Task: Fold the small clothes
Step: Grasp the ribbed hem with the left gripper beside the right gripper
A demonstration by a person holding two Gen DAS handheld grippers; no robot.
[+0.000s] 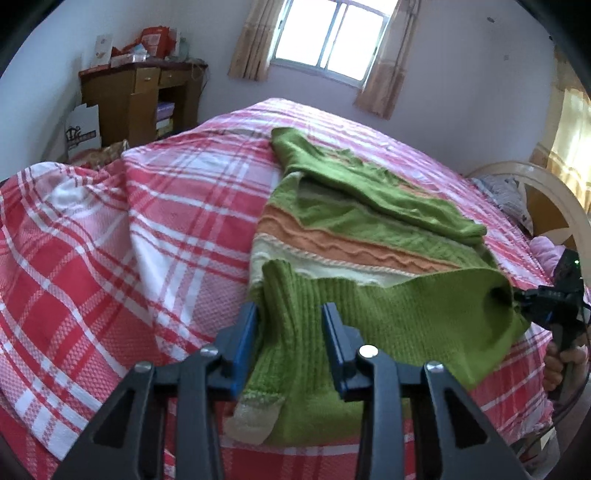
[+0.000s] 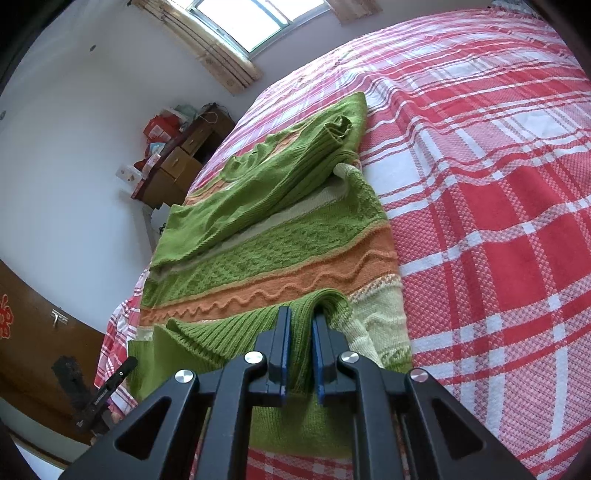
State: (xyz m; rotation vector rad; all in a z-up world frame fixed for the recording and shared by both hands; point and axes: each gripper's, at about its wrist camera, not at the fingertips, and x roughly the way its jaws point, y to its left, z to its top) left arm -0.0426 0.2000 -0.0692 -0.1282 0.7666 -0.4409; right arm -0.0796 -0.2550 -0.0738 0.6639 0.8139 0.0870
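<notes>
A small green knit sweater (image 1: pixel 369 229) with orange and cream stripes lies on the red plaid bed; it also shows in the right wrist view (image 2: pixel 280 243). One sleeve is folded across its far part. My left gripper (image 1: pixel 290 314) has its jaws apart, with the near sleeve (image 1: pixel 284 347) lying loosely between them, its cream cuff hanging toward me. My right gripper (image 2: pixel 301 321) is shut on a fold of the sweater's green ribbed fabric (image 2: pixel 325 299) at the near edge. The right gripper also shows at the right edge of the left wrist view (image 1: pixel 517 299), pinching the lifted green fabric.
The bed's red plaid cover (image 1: pixel 147 236) is rumpled at the left. A wooden desk (image 1: pixel 140 99) with boxes stands by the far wall. A window (image 1: pixel 332 33) with curtains is behind the bed. A headboard (image 1: pixel 546 206) and pillows are at the right.
</notes>
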